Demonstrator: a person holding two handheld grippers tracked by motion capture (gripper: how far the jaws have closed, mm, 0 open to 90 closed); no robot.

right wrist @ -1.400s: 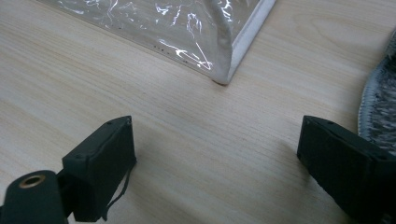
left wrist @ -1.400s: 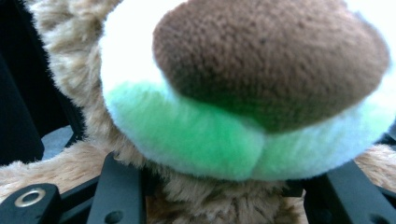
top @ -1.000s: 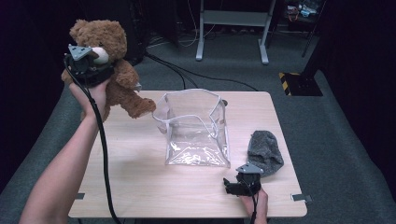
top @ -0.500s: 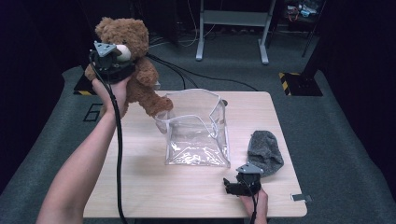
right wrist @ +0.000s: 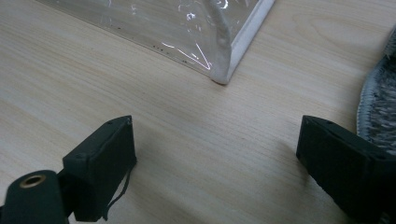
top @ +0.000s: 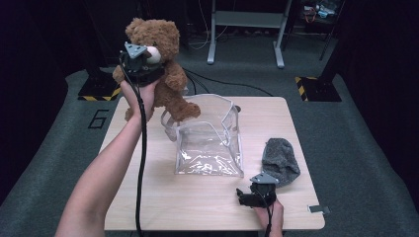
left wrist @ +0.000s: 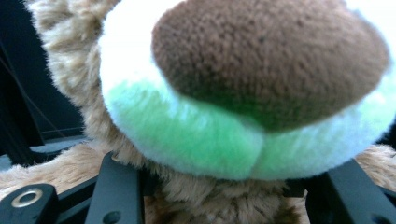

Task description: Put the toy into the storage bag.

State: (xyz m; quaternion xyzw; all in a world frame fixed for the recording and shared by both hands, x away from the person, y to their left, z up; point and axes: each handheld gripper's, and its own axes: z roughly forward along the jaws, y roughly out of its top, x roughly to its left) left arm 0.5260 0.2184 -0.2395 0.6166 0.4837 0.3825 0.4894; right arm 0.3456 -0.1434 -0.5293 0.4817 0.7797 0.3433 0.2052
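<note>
Teddy bear held aloft at desk's left-rear corner, beside the clear bag.

Left gripper point(top: 143, 66) grasps teddy bear point(top: 165, 74) at the neck, one paw over the rim of the open clear plastic bag point(top: 210, 143) mid-desk. Grey cloth point(top: 280, 160) lies right of the bag. Right gripper point(top: 247, 196) rests low on the desk point(top: 148, 197), jaws wide apart, nothing between them.

A brown teddy bear point(top: 163, 64) with a white muzzle hangs upright in the air. Its paw touches the rim of the clear plastic bag point(top: 210, 136), which stands open on the table point(top: 148, 197).
</note>
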